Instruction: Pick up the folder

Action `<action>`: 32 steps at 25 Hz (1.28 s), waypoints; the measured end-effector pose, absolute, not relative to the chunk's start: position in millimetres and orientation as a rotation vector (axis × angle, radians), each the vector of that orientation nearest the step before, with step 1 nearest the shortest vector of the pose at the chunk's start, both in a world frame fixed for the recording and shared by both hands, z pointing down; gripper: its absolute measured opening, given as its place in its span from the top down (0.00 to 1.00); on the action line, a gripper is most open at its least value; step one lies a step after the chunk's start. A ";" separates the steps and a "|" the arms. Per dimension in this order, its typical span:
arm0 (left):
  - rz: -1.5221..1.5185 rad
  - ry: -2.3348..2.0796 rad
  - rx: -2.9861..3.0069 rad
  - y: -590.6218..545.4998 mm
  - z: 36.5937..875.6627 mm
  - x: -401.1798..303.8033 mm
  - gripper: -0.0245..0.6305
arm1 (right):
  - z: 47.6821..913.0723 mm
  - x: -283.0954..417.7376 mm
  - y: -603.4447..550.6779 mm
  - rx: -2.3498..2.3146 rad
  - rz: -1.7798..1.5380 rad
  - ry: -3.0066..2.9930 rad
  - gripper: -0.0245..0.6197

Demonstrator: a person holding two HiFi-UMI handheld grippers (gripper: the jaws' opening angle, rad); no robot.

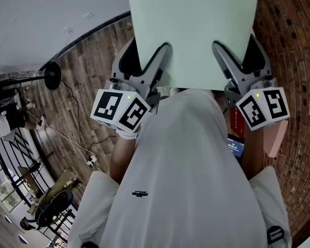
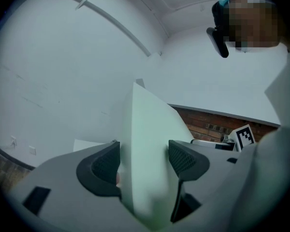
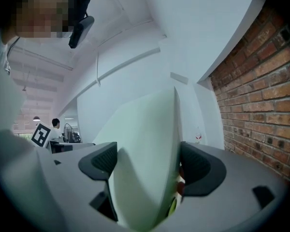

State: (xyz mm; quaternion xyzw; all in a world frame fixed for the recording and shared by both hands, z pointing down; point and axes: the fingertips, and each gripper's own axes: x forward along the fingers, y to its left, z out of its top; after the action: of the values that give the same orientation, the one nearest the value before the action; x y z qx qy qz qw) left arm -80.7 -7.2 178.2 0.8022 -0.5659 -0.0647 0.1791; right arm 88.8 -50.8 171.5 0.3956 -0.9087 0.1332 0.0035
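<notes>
A pale green folder is held up in the air in front of the person's chest, both grippers gripping its lower edge. My left gripper is shut on the folder's lower left part; in the left gripper view the folder stands between the two dark pads. My right gripper is shut on the lower right part, and the right gripper view shows the folder clamped between its pads. The folder hides whatever lies beyond it in the head view.
A brick wall rises close on the right. Wooden floor with a cable and a round stand base lies to the left. A red item and a pink item sit by the person's right side. Another person stands far off.
</notes>
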 end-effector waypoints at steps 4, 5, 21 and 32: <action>-0.199 -1.590 2.281 -5.1 171.1 -80.4 0.47 | 162.1 90.1 -47.7 1.259 0.405 -2.857 0.34; -0.201 -1.586 2.278 -5.0 171.8 -80.7 0.47 | 162.1 90.0 -47.7 1.264 0.409 -2.853 0.34; -0.212 -1.585 2.191 -1.7 191.0 -96.2 0.47 | 174.7 76.0 -52.1 1.238 0.506 -2.827 0.36; -0.218 -1.602 2.173 1.5 194.8 -106.0 0.47 | 177.8 65.1 -51.1 1.203 0.501 -2.825 0.37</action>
State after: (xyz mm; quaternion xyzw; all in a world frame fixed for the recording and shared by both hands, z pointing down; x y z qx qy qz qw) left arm -106.0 1.5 194.8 0.7836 -0.5776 -0.0785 0.2147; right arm 65.1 -51.1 177.8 0.3866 -0.9080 0.1610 0.0151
